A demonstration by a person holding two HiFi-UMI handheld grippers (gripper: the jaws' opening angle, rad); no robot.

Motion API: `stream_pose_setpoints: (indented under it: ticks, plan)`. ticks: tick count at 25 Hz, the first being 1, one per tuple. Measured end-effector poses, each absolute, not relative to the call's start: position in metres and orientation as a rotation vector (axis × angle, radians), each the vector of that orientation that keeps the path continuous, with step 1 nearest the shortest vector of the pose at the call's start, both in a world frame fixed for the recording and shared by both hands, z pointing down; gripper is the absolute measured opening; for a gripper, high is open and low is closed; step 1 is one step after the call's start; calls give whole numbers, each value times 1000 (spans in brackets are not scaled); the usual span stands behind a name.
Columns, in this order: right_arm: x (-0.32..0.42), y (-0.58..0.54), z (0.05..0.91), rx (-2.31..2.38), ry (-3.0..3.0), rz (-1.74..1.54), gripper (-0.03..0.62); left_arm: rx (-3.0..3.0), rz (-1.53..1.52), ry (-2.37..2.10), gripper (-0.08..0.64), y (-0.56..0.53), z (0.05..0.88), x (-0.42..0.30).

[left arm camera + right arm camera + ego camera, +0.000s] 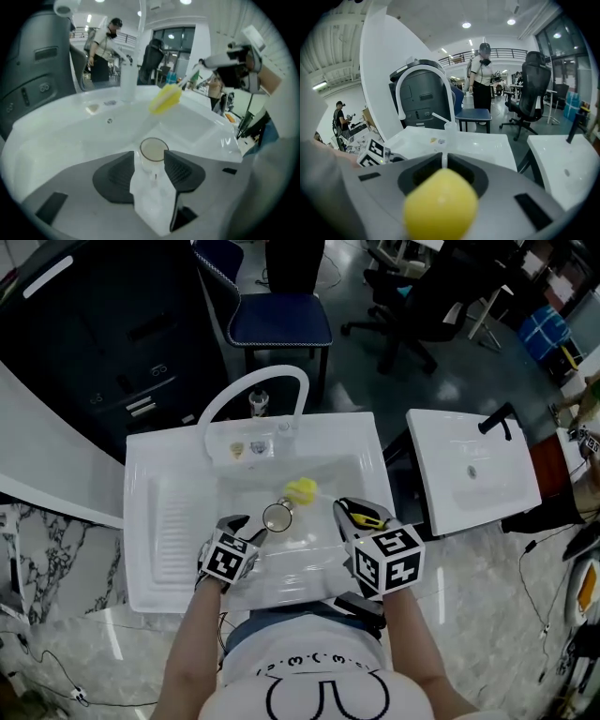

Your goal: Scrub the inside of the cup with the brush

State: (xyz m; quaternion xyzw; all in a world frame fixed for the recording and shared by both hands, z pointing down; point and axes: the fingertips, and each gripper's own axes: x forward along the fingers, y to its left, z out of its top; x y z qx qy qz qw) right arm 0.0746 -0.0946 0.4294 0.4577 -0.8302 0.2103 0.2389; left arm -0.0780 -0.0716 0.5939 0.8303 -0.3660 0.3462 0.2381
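Left gripper view shows me the small clear glass cup (153, 151) between the dark ribbed pads of the left gripper (153, 165). Both pads lie against its sides, so I read a grip on the cup. Head view puts the cup within the basin of the white ceramic sink (150, 521), round mouth facing up; I cannot tell whether it rests on the bottom. The yellow-headed brush on a thin white stem (301, 490) is just beside the cup at 1 o'clock, its head outside the rim. The right gripper (359, 514) sits at 3 o'clock of the cup, jaws closed on the brush stem. A curved white tap (253, 390) stands at 12 o'clock of the basin.
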Motion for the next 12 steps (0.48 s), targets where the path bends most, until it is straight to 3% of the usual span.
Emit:
stream_pose_setpoints:
  ticks: [5,12]
  plan:
    - [75,-93,424,1255,-2288,492,43,2371,590,-1252,210,-84,516,-104]
    - [70,-88,412,1267,-2323,412,43,2456,335,-1442,161,-79,440,-134]
